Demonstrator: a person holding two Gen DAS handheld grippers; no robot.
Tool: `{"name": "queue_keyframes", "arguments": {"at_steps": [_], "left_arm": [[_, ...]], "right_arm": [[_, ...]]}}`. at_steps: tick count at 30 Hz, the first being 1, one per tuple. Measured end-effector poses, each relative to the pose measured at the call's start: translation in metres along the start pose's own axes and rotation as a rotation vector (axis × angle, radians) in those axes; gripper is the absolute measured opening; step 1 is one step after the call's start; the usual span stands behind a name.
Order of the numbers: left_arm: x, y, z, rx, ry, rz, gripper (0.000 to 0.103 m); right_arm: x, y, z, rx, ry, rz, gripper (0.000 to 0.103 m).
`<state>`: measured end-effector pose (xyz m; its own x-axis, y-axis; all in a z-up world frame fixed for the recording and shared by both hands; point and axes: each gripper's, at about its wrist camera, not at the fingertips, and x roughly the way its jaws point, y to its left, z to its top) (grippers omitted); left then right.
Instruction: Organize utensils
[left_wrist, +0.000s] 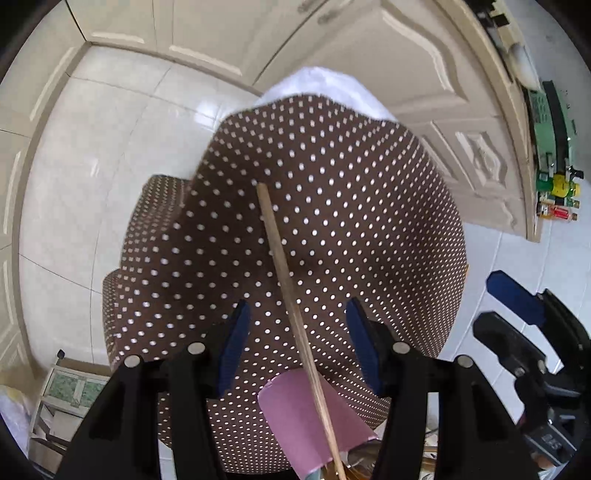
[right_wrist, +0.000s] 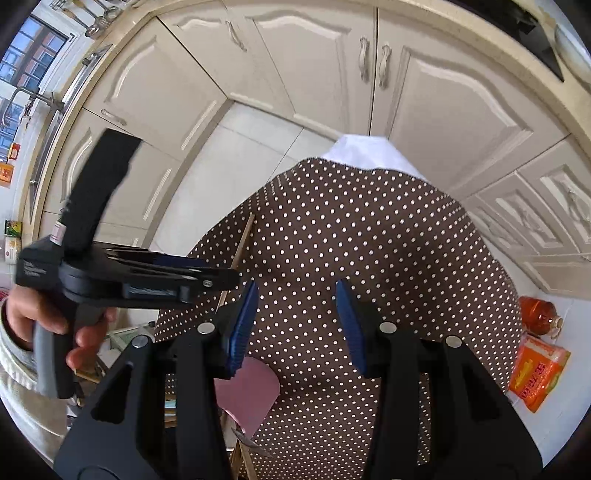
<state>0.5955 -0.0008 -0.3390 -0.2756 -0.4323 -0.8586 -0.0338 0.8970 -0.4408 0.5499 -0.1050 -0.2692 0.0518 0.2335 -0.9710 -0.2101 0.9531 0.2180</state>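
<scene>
one wooden stick (left_wrist: 291, 314), thin and chopstick-like, lies in view over a brown cloth with white dots (left_wrist: 332, 206); its lower end runs down past a pink sheet (left_wrist: 295, 417) near the bottom of the left wrist view, its upper end points up across the cloth. whether it rests on the cloth or stands tilted above it cannot be told. in the left wrist view the stick passes between the blue pads of the left gripper (left_wrist: 297, 325), touching neither pad; jaws stand apart, released, nothing grasped. right gripper (right_wrist: 295, 317): jaws likewise apart over the dotted cloth, nothing between the pads, the pink sheet just below its left pad. the stick shows in the right wrist view only as a sliver at the cloth's left edge, behind the left gripper body. a hand (right_wrist: 48, 325) in a grey sleeve holds that gripper's handle. a white cloth (right_wrist: 365, 153) shows beyond the far edge of the dotted one. around: pale floor tiles (left_wrist: 92, 177), cream cabinet doors (right_wrist: 314, 62), an orange packet (right_wrist: 539, 373) and an orange bottle (right_wrist: 537, 314) on the floor at the right.
</scene>
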Motion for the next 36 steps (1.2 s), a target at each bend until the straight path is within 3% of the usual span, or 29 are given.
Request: {"name": "queue_keyframes", "arguments": {"at_steps": [3,4,5,6,9,16,21,24,29,36], "left_arm": [[0.011,0.004,0.005,-0.012,0.028,-0.009,0.052],[0.014,0.004,0.007,-0.015,0.032,-0.008,0.043],[0.019,0.005,0.009,-0.015,0.041,-0.009,0.023],[0.022,0.005,0.010,-0.020,0.045,-0.008,0.010],[0.020,0.001,0.006,0.013,-0.004,-0.044,0.009],[-0.047,-0.026,-0.024,0.174,-0.323,-0.076,0.007],[-0.110,-0.050,-0.072,0.293,-0.609,-0.061,0.006],[-0.135,-0.069,-0.105,0.349,-0.737,-0.012,0.005],[-0.162,-0.092,-0.165,0.367,-0.928,-0.016,0.005],[-0.167,-0.118,-0.234,0.335,-1.187,-0.004,0.005]], "right_arm": [[-0.003,0.000,0.000,0.008,-0.006,0.018,0.044],[-0.003,0.000,0.000,0.010,-0.006,0.020,0.044],[-0.003,0.001,0.000,0.007,-0.009,0.017,0.044],[-0.003,0.002,0.000,0.005,-0.012,0.014,0.044],[-0.004,0.002,-0.004,0.005,-0.025,0.016,0.044],[-0.027,0.009,-0.010,-0.025,-0.102,0.028,0.044],[-0.055,0.020,-0.024,-0.064,-0.195,0.039,0.044],[-0.077,0.027,-0.040,-0.097,-0.275,0.044,0.044],[-0.111,0.032,-0.070,-0.129,-0.403,0.043,0.044],[-0.150,0.030,-0.121,-0.166,-0.559,0.056,0.044]]}}
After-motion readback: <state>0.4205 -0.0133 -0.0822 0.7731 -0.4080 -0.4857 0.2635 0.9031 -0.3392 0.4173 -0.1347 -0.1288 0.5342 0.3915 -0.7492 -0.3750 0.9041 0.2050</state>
